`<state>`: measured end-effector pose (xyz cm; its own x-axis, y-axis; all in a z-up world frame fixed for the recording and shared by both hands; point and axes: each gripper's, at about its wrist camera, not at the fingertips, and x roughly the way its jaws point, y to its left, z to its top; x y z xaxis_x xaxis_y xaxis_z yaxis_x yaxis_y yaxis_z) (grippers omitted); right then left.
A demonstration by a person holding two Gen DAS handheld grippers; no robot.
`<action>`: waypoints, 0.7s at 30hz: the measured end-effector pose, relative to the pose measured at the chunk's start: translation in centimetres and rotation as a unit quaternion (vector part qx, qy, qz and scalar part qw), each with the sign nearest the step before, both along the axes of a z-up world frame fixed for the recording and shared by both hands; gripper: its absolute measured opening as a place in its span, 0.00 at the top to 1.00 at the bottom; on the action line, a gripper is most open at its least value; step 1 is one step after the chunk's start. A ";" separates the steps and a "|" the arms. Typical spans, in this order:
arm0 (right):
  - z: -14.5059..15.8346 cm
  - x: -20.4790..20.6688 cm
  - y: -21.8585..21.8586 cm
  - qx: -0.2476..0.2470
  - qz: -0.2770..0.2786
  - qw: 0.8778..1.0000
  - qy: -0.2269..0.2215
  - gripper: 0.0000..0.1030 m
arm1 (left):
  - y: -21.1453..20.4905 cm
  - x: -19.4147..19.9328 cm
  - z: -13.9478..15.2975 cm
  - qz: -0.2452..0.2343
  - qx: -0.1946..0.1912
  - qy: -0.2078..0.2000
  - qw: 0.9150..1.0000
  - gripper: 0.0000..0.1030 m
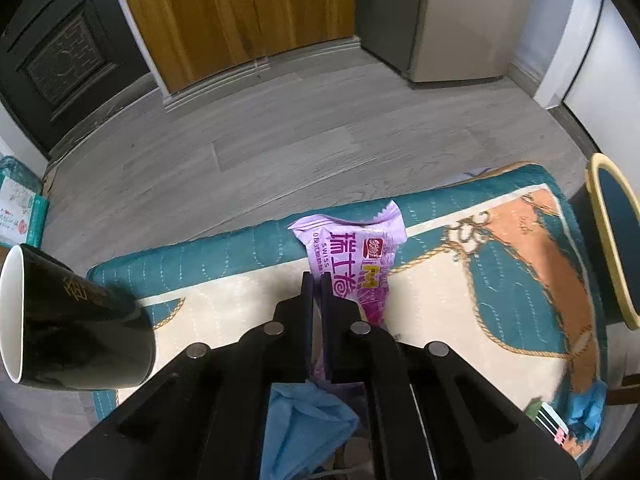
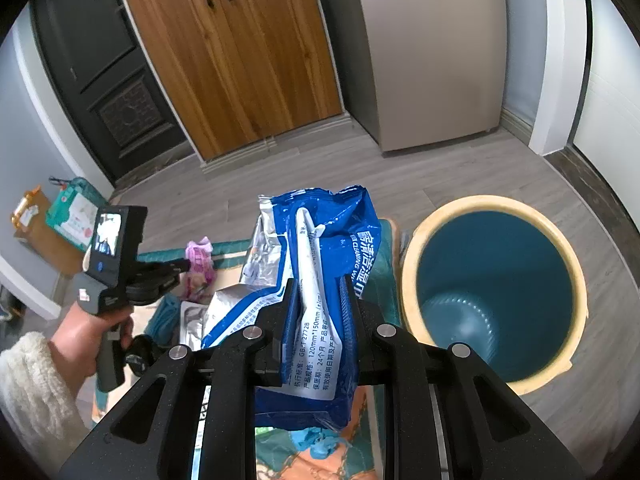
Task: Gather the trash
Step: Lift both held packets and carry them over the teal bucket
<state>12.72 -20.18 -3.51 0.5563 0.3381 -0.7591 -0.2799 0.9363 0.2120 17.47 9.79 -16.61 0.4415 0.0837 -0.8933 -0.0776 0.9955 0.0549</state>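
Note:
A purple snack wrapper (image 1: 352,240) lies at the far edge of the patterned teal and cream cover (image 1: 460,300). My left gripper (image 1: 316,280) is shut on the wrapper's near end, and the thin film shows between the closed fingers. In the right wrist view, that gripper (image 2: 186,266) pinches the same wrapper (image 2: 200,264), with a hand (image 2: 80,340) holding it. My right gripper (image 2: 318,286) is shut on a crumpled blue and white wipes packet (image 2: 340,240), which is held upright above the cover. The open blue bin with a yellow rim (image 2: 496,292) stands just right of it.
A black mug (image 1: 72,320) sits at the cover's left edge. A blue crumpled piece (image 1: 300,420) lies under my left gripper and another (image 1: 588,404) at the right edge. The bin's rim (image 1: 612,232) stands right of the cover. A wooden cabinet (image 2: 232,60) and a grey floor lie beyond.

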 end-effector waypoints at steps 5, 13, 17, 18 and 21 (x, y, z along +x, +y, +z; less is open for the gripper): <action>0.1 -0.2 -0.2 0.002 -0.004 1.000 -0.003 0.79 | -0.7 -0.2 0.9 -0.018 -0.011 -0.014 1.000 0.99; 1.1 0.0 -1.7 0.012 -0.027 0.999 -0.020 0.79 | -2.6 -0.7 4.7 -0.038 -0.019 -0.073 0.996 0.99; 2.0 0.5 -3.5 0.017 -0.048 0.998 -0.028 0.79 | -4.3 -1.0 7.0 -0.055 -0.023 -0.102 0.993 0.99; 2.4 0.7 -4.2 0.015 -0.054 0.998 -0.032 0.79 | -5.0 -1.2 8.0 -0.061 -0.025 -0.114 0.991 0.99; 3.7 0.9 -6.1 0.002 -0.068 0.997 -0.045 0.79 | -6.8 -1.5 9.7 -0.081 -0.028 -0.135 0.987 0.99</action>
<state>13.61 -26.32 0.22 0.6633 0.2570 -0.7029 -0.1680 0.9664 0.1948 15.96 3.01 -6.93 0.6678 -0.0535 -0.7424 0.0789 0.9969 -0.0009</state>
